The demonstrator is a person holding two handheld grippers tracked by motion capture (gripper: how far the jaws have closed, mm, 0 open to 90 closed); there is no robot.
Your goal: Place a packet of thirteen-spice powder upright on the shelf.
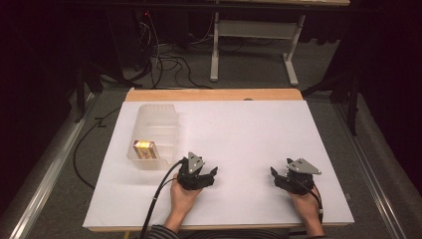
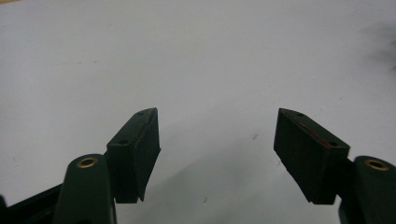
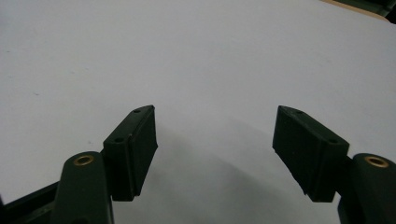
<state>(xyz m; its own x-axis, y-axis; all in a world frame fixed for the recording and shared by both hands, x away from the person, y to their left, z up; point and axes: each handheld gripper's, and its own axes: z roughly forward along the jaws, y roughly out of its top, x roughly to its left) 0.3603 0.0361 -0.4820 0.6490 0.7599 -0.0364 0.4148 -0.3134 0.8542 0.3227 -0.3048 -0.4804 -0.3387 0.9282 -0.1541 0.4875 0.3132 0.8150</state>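
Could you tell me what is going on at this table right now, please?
A person sits at a white table, holding a pair of tongs in each hand. Both the left tongs and the right tongs rest low near the front edge, jaws apart with nothing between them. To the left stands a clear plastic container with a small yellow box inside it. Neither pair of tongs touches the container; the left pair is the nearer one.
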